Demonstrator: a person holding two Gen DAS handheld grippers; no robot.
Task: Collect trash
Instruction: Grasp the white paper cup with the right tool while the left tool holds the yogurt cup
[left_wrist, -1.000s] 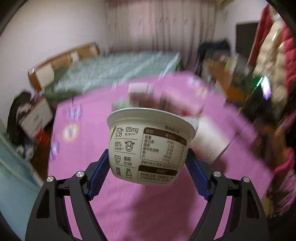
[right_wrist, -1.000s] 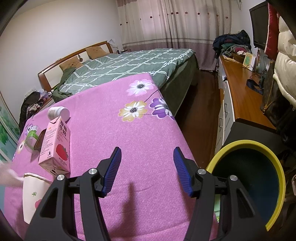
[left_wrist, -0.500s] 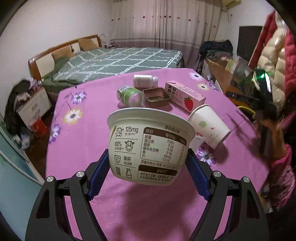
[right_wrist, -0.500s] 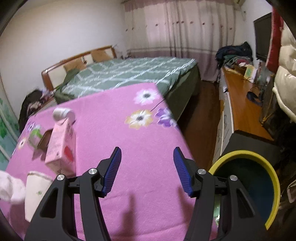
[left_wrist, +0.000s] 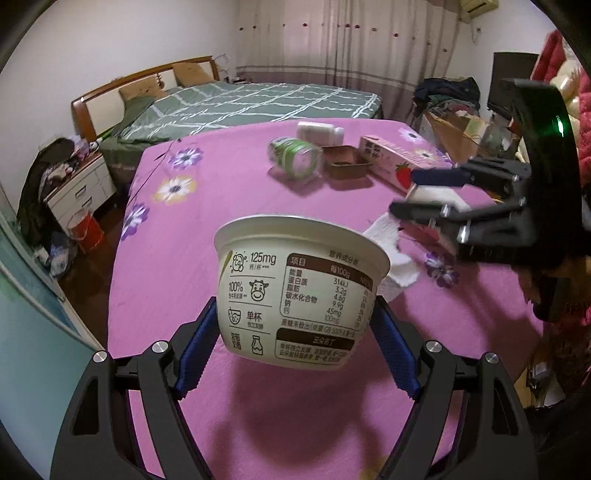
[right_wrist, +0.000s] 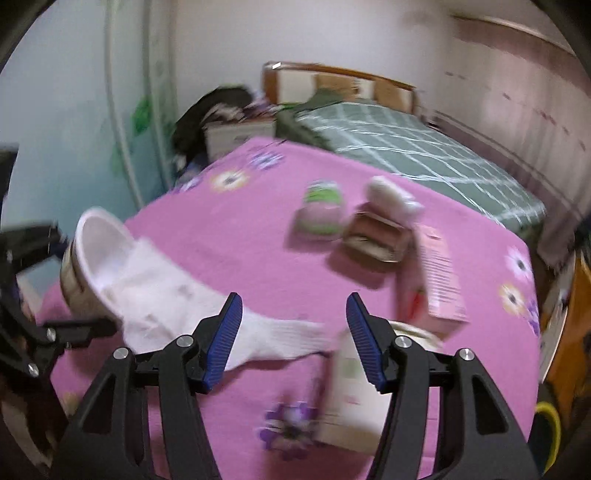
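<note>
The right gripper (right_wrist: 293, 332) has swung from the yellow-rimmed bin back over the purple table (left_wrist: 221, 206) — jaws apart, empty, above the paper cup (right_wrist: 351, 384). The left gripper (left_wrist: 295, 350) still clamps the yogurt cup (left_wrist: 299, 291), held above the table's near side — disposal pending.

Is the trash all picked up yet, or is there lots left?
Not yet. Nothing visibly binned; inside the yellow bin is hidden. In hand: the left tool grips a yogurt cup; the right tool hangs open near a paper cup. Left on the table: pink carton, green jar, white bottle, brown tray, tissue.
</note>
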